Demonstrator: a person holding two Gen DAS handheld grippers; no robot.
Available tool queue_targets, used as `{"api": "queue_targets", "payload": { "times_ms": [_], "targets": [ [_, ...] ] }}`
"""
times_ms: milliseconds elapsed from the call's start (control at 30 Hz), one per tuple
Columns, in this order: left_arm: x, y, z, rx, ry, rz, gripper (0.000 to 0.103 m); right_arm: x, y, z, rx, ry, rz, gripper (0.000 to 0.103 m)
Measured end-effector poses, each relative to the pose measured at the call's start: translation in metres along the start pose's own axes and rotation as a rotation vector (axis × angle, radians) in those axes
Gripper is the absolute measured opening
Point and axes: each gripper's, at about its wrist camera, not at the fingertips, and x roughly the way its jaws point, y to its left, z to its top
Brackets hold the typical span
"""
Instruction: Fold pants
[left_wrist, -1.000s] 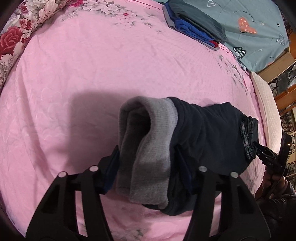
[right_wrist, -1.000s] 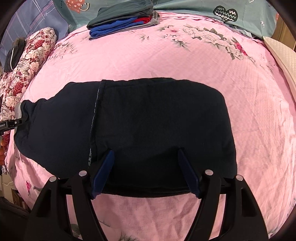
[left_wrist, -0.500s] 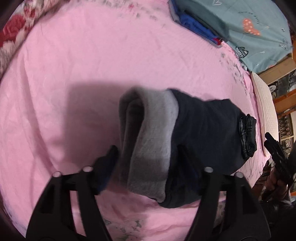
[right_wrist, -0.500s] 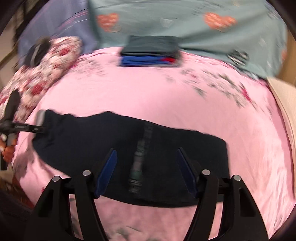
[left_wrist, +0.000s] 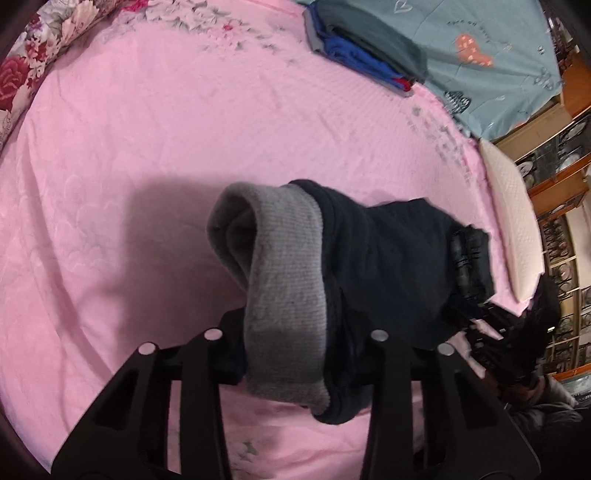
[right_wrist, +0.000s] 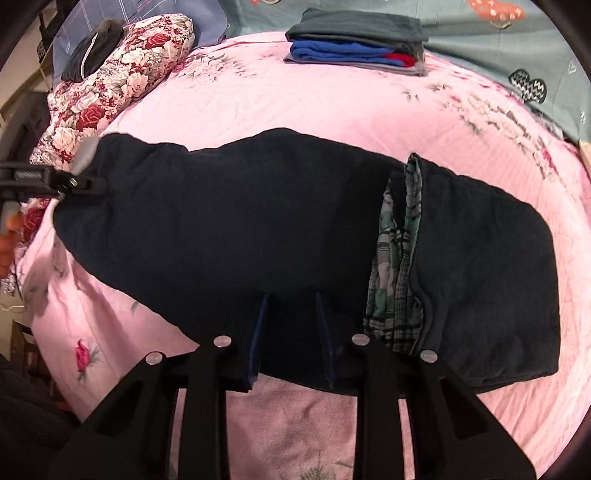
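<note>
Both sets of jaws are closing on the pants (right_wrist: 258, 221): our left gripper (left_wrist: 295, 354) on the grey cuff (left_wrist: 284, 280) between them, our right gripper (right_wrist: 291, 332) on the near edge, so we can lift and fold.

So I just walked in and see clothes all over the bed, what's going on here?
A person with a gripper in each hand is folding dark navy pants on the pink bedsheet. The left gripper is closing on the grey cuff at the leg end, and the right gripper is closing on the near edge of the pants beside the plaid lining. A stack of folded clothes lies further back.
</note>
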Motion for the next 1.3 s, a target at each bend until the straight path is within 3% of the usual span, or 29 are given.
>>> {"api": "queue_targets", "payload": {
  "times_ms": [133, 367, 500, 600, 700, 867, 1067, 1167, 1300],
  "targets": [
    [-0.019, -0.016, 0.002, -0.052, -0.059, -0.127, 0.028, 0.001, 0.0, -0.005, -0.024, -0.033, -0.025, 0.028],
    [-0.025, -0.076, 0.011, -0.043, -0.064, -0.277, 0.028, -0.003, -0.007, -0.017, 0.0, -0.098, -0.015, 0.028],
    [-0.02, -0.139, 0.03, 0.001, -0.049, -0.42, 0.028, -0.006, -0.007, -0.024, -0.001, -0.135, -0.014, 0.028],
    [0.0, -0.195, 0.046, 0.07, 0.001, -0.477, 0.028, -0.007, -0.01, -0.026, 0.052, -0.154, -0.026, 0.028],
    [0.027, -0.243, 0.053, 0.152, 0.063, -0.464, 0.028, -0.013, -0.013, -0.033, 0.084, -0.18, -0.005, 0.028],
    [0.088, -0.301, 0.041, 0.239, 0.191, -0.367, 0.028, -0.034, -0.024, -0.053, 0.114, -0.187, 0.072, 0.028],
    [0.142, -0.327, 0.026, 0.23, 0.248, -0.256, 0.028, -0.069, -0.056, -0.083, 0.146, -0.215, 0.042, 0.028],
    [0.159, -0.333, 0.024, 0.232, 0.247, -0.216, 0.041, -0.088, -0.084, -0.095, 0.197, -0.229, -0.002, 0.028],
    [0.153, -0.36, 0.014, 0.303, 0.219, -0.205, 0.069, -0.107, -0.123, -0.101, 0.286, -0.243, -0.027, 0.03]
  ]
}}
